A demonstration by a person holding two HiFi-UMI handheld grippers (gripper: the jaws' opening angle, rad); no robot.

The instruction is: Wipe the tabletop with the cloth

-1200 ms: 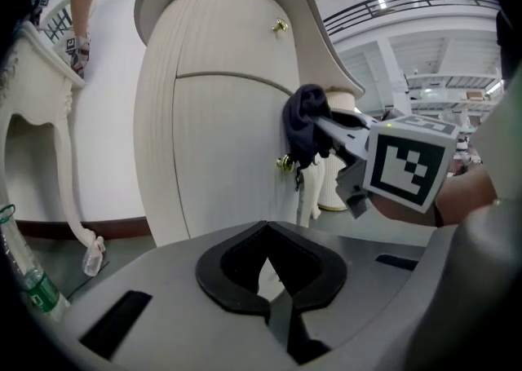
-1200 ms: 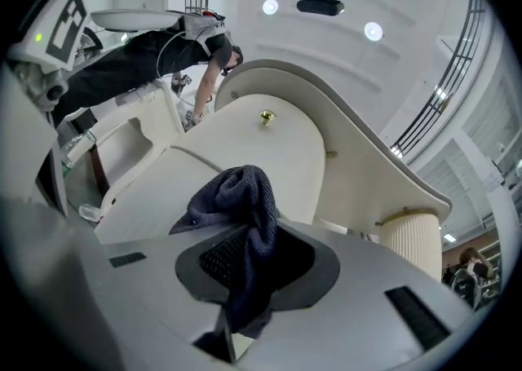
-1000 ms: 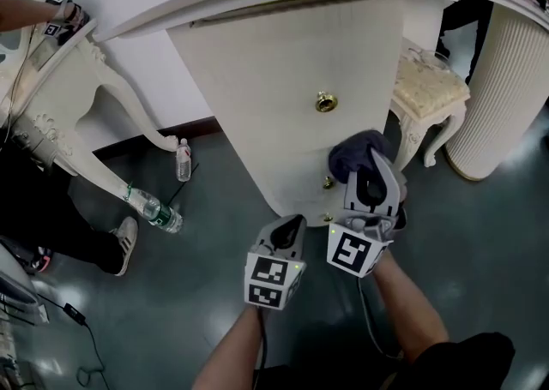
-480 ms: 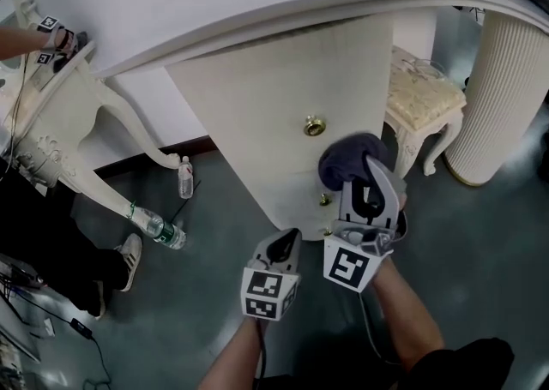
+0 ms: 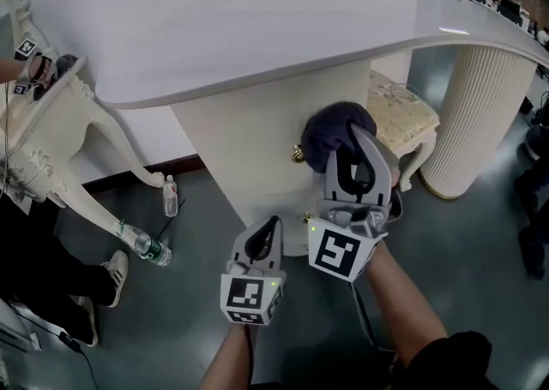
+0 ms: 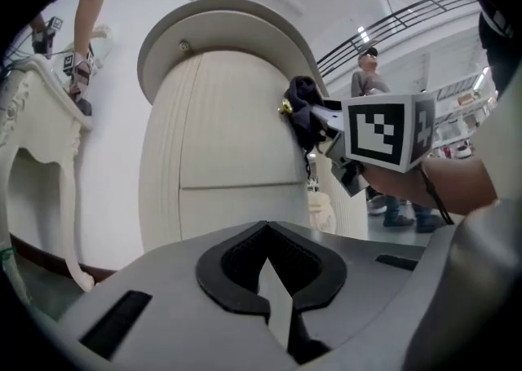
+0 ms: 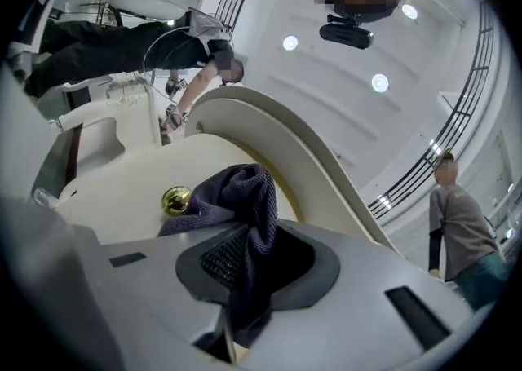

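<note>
A dark grey cloth [image 5: 330,129] is bunched in my right gripper [image 5: 350,141], which is shut on it. It hangs in front of the white pedestal [image 5: 249,135], just below the curved rim of the white tabletop [image 5: 214,11]. In the right gripper view the cloth [image 7: 245,198] is pinched between the jaws, beside a brass knob [image 7: 174,199]. My left gripper [image 5: 268,234] is lower and to the left, shut with nothing in it. The left gripper view shows its jaws [image 6: 269,267] closed and the right gripper's marker cube [image 6: 387,129] ahead.
An ornate white table leg [image 5: 60,165] stands at left. Two water bottles [image 5: 147,247] [image 5: 170,197] lie on the dark floor. A cushioned stool [image 5: 401,118] and a fluted column [image 5: 476,114] are at right. A person's shoe [image 5: 107,277] is at lower left.
Both grippers have risen toward the table's rim. The right one carried the cloth up and left past the brass knob. More of the tabletop now shows.
</note>
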